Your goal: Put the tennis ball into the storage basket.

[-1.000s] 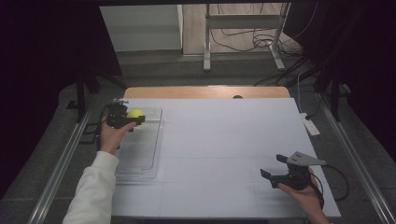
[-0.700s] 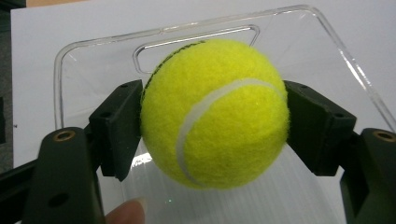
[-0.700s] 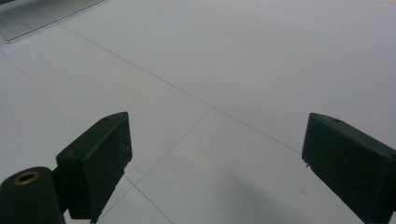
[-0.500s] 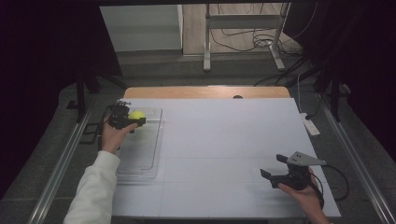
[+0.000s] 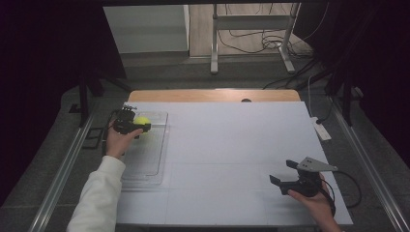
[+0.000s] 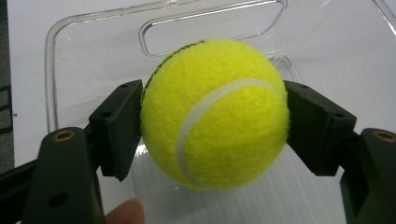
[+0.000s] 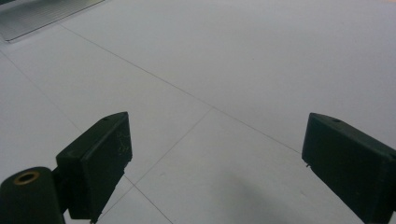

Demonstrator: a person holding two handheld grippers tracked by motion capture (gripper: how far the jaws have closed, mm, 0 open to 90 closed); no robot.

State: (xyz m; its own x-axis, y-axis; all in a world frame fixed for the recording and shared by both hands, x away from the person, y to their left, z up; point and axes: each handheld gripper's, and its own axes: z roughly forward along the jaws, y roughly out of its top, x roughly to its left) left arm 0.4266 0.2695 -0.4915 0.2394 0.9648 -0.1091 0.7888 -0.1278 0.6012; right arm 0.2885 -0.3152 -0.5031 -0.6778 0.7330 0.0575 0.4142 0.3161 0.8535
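- Left gripper [image 6: 212,121] clenched on tennis ball [image 6: 214,114], black pads pressing both flanks, above far end of clear tray [image 5: 147,154].
- Ball: fuzzy yellow-green felt, curved white seam across front, dark print near top.
- Tray: transparent plastic, rounded corners, slotted handle cut-out, ribbed floor, lying along left edge of table [image 5: 232,159].
- Right gripper [image 5: 283,174] spread wide with nothing between, near table's right front corner.
- Tabletop: matte white sheet with thin seam lines, wooden strip [image 5: 212,95] at far edge.
- Beyond: dark surroundings, grey floor, metal frame legs, loose cables [image 5: 251,43].
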